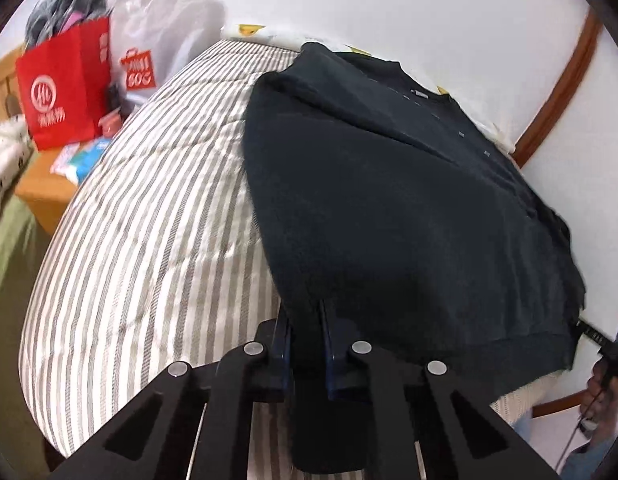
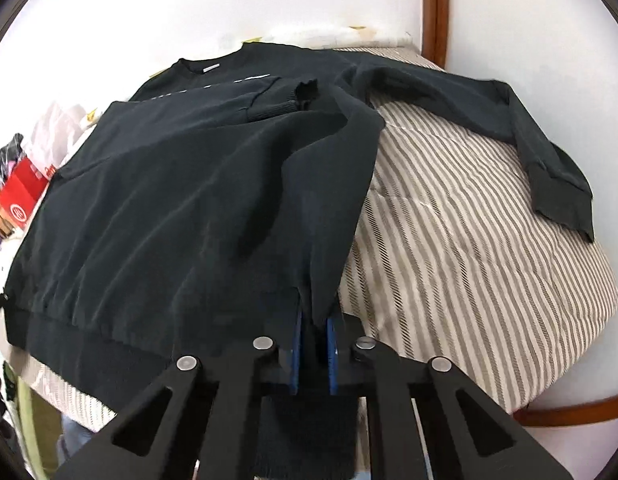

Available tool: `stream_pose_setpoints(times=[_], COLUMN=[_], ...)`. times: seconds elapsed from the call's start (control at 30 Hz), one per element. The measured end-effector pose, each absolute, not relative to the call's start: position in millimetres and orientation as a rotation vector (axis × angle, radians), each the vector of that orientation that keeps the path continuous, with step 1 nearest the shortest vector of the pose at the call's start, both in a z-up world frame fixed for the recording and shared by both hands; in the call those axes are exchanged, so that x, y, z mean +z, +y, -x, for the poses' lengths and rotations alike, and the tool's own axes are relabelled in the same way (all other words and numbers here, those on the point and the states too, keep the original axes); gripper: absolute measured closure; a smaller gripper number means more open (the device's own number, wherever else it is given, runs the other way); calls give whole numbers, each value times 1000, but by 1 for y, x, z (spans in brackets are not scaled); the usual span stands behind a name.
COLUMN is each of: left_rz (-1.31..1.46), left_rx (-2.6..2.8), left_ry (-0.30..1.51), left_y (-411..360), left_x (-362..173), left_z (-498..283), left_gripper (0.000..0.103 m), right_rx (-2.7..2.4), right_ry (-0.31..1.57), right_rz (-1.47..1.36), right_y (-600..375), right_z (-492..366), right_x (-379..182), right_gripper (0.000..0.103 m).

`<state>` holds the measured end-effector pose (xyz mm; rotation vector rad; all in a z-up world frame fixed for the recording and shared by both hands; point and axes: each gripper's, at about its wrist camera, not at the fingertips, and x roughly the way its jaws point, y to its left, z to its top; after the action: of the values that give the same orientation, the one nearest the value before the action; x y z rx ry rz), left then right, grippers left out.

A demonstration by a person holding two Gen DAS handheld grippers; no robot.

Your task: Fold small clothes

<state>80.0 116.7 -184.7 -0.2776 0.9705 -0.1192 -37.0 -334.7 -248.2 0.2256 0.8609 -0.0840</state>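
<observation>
left wrist view – left gripper clamps sweatshirt hem; right gripper likewise – striped bed.

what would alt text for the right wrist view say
The right gripper is shut on the hem of a dark sweatshirt lying on a striped bedcover. One sleeve is folded across the body; the other sleeve stretches out to the right.

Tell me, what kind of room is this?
Most likely a bedroom: the dark sweatshirt lies on a bed with a striped quilt, and shopping bags sit on a wooden bedside cabinet.
</observation>
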Motion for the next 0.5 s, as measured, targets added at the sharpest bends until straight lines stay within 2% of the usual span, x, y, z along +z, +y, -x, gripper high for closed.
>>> stream_pose_setpoints(times=[0.5], left_rz=[202], left_rx=[-118], left_ry=[982], left_y=[120], left_x=[-181], left_z=[-22], left_gripper=[89], right_rx=[-58], right_ry=[875], right_rz=[-192], right_y=[-323], right_z=[103], right_x=[-246], right_gripper=[95])
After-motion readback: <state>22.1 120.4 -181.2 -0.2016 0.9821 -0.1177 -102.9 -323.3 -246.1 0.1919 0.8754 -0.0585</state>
